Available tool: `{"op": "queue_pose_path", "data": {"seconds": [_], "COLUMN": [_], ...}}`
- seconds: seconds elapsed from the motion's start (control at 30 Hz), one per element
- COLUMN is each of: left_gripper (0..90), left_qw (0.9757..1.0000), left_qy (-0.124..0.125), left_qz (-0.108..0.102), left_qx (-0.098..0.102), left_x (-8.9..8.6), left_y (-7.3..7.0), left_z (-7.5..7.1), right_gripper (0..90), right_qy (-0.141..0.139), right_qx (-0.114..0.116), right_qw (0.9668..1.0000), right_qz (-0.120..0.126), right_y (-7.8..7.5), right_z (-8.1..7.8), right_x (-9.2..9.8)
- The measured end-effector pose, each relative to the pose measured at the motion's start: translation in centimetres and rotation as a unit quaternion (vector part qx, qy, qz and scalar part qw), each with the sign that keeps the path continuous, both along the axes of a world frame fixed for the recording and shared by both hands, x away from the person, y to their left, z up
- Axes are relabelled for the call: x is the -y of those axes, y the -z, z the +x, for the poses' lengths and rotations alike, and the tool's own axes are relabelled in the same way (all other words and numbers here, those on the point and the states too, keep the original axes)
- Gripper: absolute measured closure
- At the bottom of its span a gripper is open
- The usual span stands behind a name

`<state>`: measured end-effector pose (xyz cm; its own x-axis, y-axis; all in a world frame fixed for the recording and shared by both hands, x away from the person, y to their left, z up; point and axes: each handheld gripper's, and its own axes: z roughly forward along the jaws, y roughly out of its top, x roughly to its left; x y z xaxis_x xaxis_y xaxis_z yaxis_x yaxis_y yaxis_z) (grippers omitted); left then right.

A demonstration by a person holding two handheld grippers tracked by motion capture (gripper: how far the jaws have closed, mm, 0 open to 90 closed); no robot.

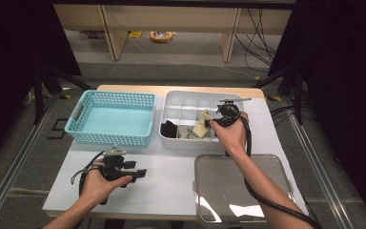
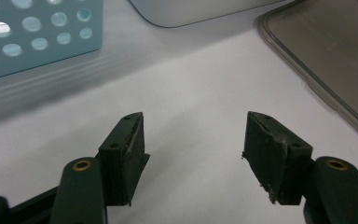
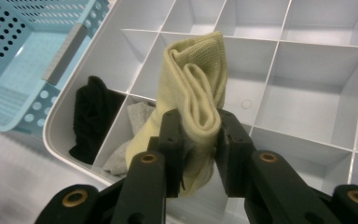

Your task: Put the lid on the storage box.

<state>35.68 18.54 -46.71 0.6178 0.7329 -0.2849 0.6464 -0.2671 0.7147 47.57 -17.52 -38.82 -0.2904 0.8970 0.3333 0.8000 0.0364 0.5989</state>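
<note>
In the high view, the right tongs (image 1: 218, 122) reach over the grey divided box (image 1: 171, 98) at the far right of the table (image 1: 171, 171), clamped on a folded yellow sock (image 1: 203, 123) held above the box's front compartments; a turquoise basket (image 1: 110, 138) stands empty just left of the box, and a clear lid (image 1: 238, 191) lies nearer the person. The left tongs (image 1: 140, 174) rest low over the table in front of the basket. In the left gripper view, the left tongs (image 2: 193, 149) stand apart with nothing between them, above bare table. In the right gripper view, the right tongs (image 3: 199, 144) pinch the yellow sock (image 3: 198, 93) near its fold, so its free end sticks up; a black sock (image 3: 93, 116) and a grey sock (image 3: 130, 135) sit in the compartments below. To do this well, keep the pinch firm, lift clear of the dividers, then carry it level so the loose end does not snag.
</note>
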Motion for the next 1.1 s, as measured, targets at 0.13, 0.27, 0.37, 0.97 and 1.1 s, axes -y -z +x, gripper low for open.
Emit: {"op": "queue_pose_path", "data": {"seconds": [0.13, 0.27, 0.37, 0.97, 1.1], "left_gripper": [37.7, 37.6, 37.7, 37.6, 37.6], "left_qw": [1.0, 1.0, 0.9999, 1.0, 1.0], "left_qy": [-0.001, -0.001, -0.005, -0.004, 0.002], "left_qz": [0.002, 0.003, -0.009, -0.006, -0.001], "left_qx": [0.001, 0.001, 0.001, 0.001, -0.001], "left_x": [0.0, 0.0, 0.2, 0.2, 0.0], "left_y": [0.0, 0.0, 0.1, 0.1, 0.1], "left_z": [0.0, 0.0, -0.1, 0.0, 0.0], "right_gripper": [74.4, 74.5, 74.5, 74.4, 74.4], "right_qy": [-0.001, 0.003, 0.016, 0.007, -0.003], "right_qx": [-0.001, -0.009, -0.016, -0.049, -0.043], "right_qw": [0.9999, 0.9998, 0.9995, 0.9977, 0.9962], "right_qz": [-0.012, -0.02, -0.022, -0.047, -0.075], "right_y": [0.5, 0.9, 0.8, 2.3, 2.6], "right_z": [0.4, 0.6, 0.7, 1.0, 1.1], "right_x": [-0.2, -0.3, -0.5, -1.2, -1.4]}}
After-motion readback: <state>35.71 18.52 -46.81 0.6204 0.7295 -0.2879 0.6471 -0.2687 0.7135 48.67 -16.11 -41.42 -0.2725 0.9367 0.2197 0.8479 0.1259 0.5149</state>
